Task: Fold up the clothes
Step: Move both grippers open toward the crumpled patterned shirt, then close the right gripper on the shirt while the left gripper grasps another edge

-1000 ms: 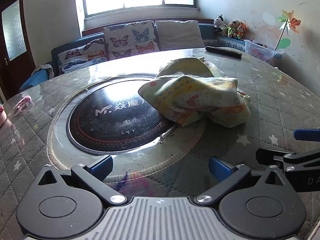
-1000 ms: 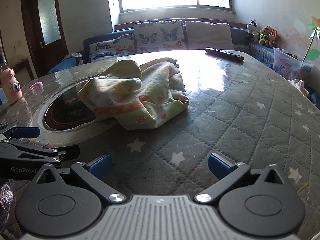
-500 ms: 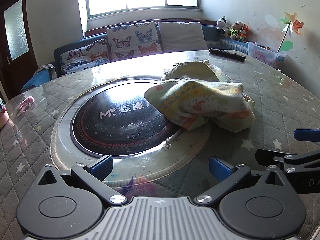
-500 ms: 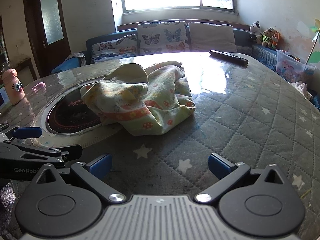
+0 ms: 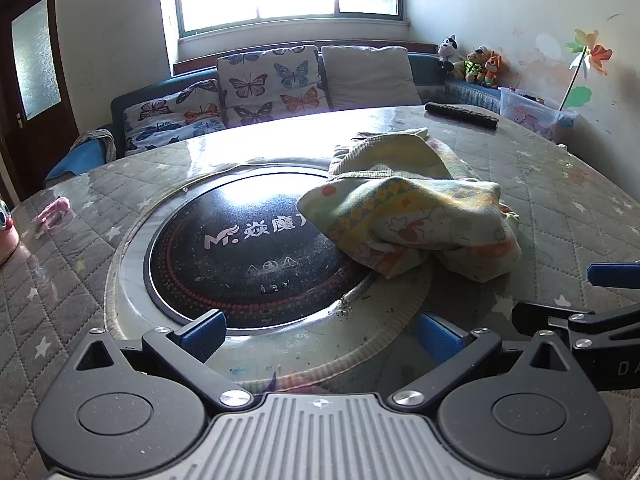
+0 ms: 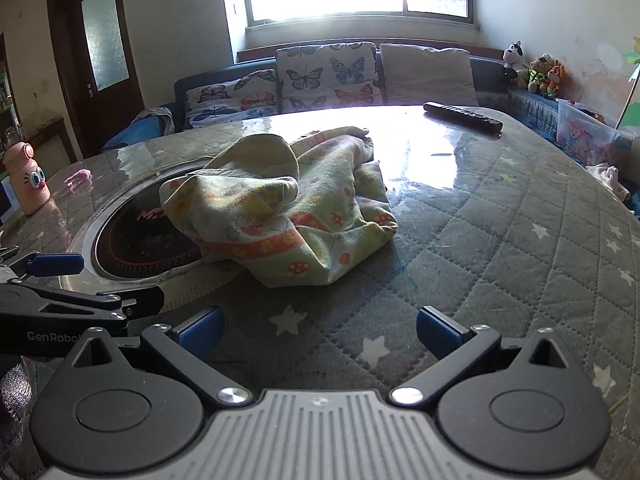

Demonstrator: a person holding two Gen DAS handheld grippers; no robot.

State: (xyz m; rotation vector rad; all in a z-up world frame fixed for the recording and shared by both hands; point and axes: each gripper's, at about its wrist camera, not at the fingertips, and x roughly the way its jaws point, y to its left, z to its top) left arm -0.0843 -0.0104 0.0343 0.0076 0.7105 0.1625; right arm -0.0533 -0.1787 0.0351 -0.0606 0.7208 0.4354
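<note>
- Hovering low over the quilted table (image 5: pixel 560 184), the left gripper (image 5: pixel 320 330) has its blue-padded fingers (image 5: pixel 200 330) spread wide apart with nothing between them.
- The right gripper (image 6: pixel 318 326) sits just beside it, at 3 o'clock in the left wrist view, its fingers (image 6: pixel 436 330) likewise parted and empty above the star-print cover.
- Ahead of the left gripper, at 12 o'clock, lies a round black cooktop (image 5: pixel 248 256) set into the table, ringed by a shiny metal rim.
- The garment (image 5: pixel 412 212), a crumpled pale green and yellow piece with orange prints, rests at about 1 o'clock from the left gripper, part of it draped over the cooktop's right edge and the rest on the quilted cover; neither gripper touches it.
- From the right gripper the garment (image 6: pixel 288 204) lies at roughly 11 o'clock.
- A dark remote control (image 6: pixel 462 118) sits near the far table edge at 1 o'clock.
- A pink bottle (image 6: pixel 26 180) with cartoon eyes stands at 10 o'clock.
- Butterfly cushions (image 6: pixel 328 76) line a sofa under the bright window.
</note>
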